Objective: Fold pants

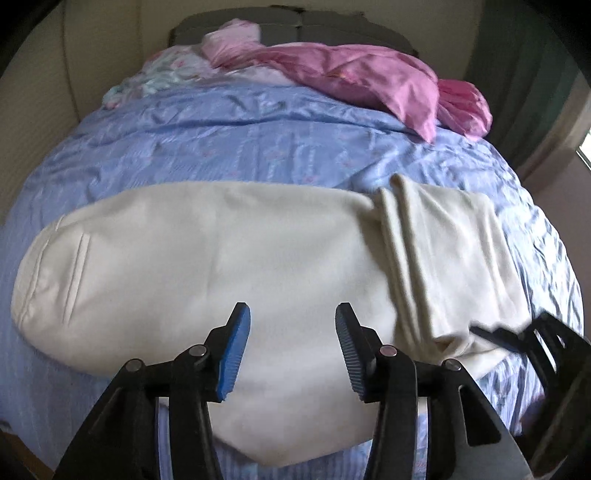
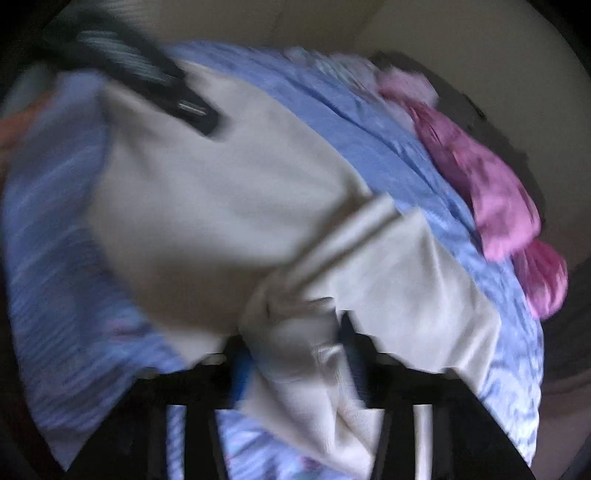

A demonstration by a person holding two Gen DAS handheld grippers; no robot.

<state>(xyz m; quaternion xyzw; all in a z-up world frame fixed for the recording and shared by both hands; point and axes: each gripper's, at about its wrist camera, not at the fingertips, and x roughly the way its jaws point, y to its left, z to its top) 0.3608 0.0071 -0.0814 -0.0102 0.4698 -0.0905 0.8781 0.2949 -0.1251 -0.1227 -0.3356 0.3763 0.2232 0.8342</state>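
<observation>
The cream pants [image 1: 207, 258] lie spread across the near part of the bed [image 1: 258, 147], on its light blue patterned cover, and serve as the landmark here. Their waistband end, with two stitched lines, lies at the left of the left wrist view; toward the right the cloth is doubled over itself in long folds [image 1: 436, 251] that run down to the near edge of the bed.

The left gripper [image 1: 291, 350] hangs just above the middle of the pants, near their front edge. Its jaws stand well apart, the blue ribbed pads [image 1: 234, 354] facing each other with only cream cloth showing between them, and nothing held.

The right gripper [image 2: 295, 354] is at the folded right end of the pants. In its own blurred view a bunch of cream cloth sits between the dark fingers, so it looks clamped on the pants there, with the cloth gathered and lifted a little from the cover. In the left wrist view the same gripper shows as a dark smeared shape at the lower right corner of the pants.

Beyond the pants, at the far end of the bed, lies a heap of pink bedding [image 1: 362, 77], and left of it some pale flowered cloth [image 1: 159, 74]. A dark headboard [image 1: 280, 26] stands behind these.
</observation>
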